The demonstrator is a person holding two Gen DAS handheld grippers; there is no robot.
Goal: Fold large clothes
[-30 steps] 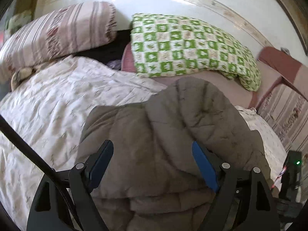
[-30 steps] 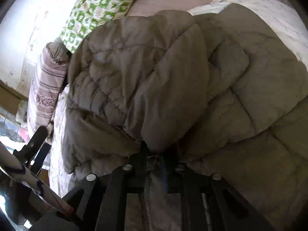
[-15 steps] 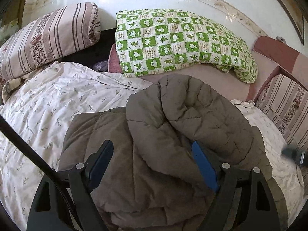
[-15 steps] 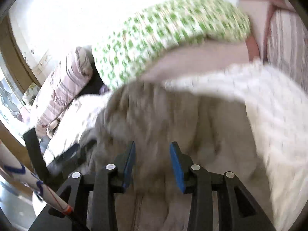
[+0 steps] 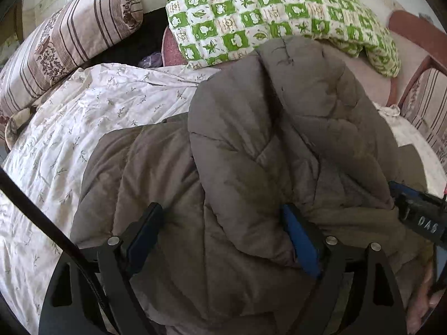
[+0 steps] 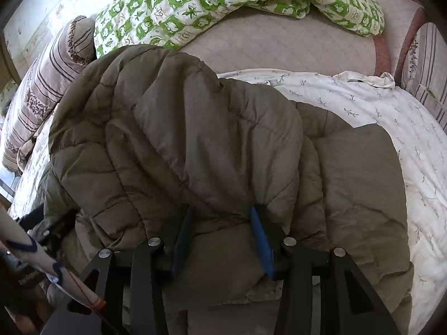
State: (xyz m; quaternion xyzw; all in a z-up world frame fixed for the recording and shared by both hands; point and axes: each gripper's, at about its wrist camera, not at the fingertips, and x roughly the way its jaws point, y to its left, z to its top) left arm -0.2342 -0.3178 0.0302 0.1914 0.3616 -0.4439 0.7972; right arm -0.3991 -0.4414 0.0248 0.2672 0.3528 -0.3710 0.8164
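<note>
The padded jacket (image 5: 251, 145) bulges between the spread fingers of my left claw (image 5: 220, 229). My right claw (image 6: 220, 226) gapes too, jacket heaped just ahead on the bed (image 6: 377, 103)

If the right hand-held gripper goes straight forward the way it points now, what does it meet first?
Most likely the grey-brown padded jacket. The right hand-held gripper is open, and the jacket's folded-over bulge lies directly in front of its fingertips, perhaps already touching them; depth is unclear. The green checked quilt lies much farther behind.
</note>
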